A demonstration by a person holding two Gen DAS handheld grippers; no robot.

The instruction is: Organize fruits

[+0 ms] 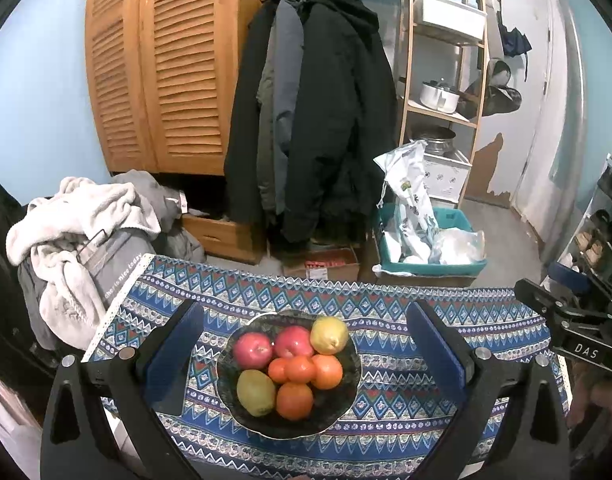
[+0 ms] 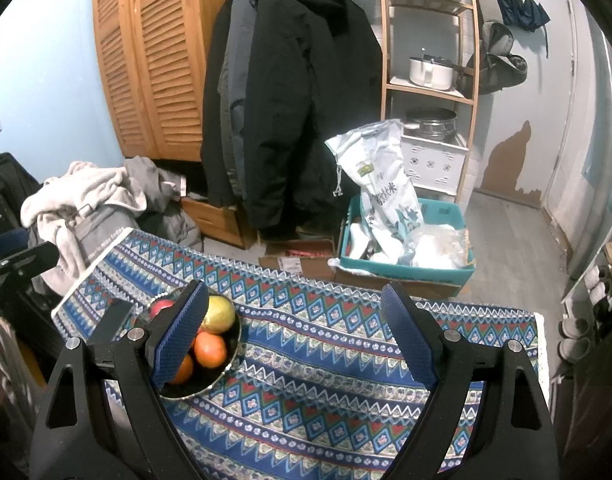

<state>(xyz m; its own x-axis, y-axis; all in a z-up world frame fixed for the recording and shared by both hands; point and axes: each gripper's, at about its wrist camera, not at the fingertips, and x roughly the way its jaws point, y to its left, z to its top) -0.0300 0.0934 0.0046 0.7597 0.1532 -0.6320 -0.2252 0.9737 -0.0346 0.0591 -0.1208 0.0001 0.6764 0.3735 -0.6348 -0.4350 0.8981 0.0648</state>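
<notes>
Two Empty Grippers Above a Full Fruit Bowl

Left wrist view: the left gripper [image 1: 304, 350] hangs wide open with nothing between its blue pads [image 1: 174, 356]. Centred in that gap sits the dark bowl [image 1: 226, 376] on the patterned blue tablecloth [image 1: 385, 320]. Inside the bowl, two red apples [image 1: 252, 350] lie at 11 and 12 o'clock, one lemon [image 1: 329, 335] at 1 o'clock, another at 7 o'clock, and four oranges [image 1: 294, 401] cluster from centre to 5 o'clock. Part of the right gripper [image 1: 577, 320] shows at 3 o'clock of the bowl.

Right wrist view: the right gripper [image 2: 296, 336] is likewise spread wide, holding nothing. Its left finger partly covers the bowl [image 2: 226, 364], which lies at 9 o'clock of the gap, off-centre; only bare cloth [image 2: 313, 360] lies between the pads
</notes>
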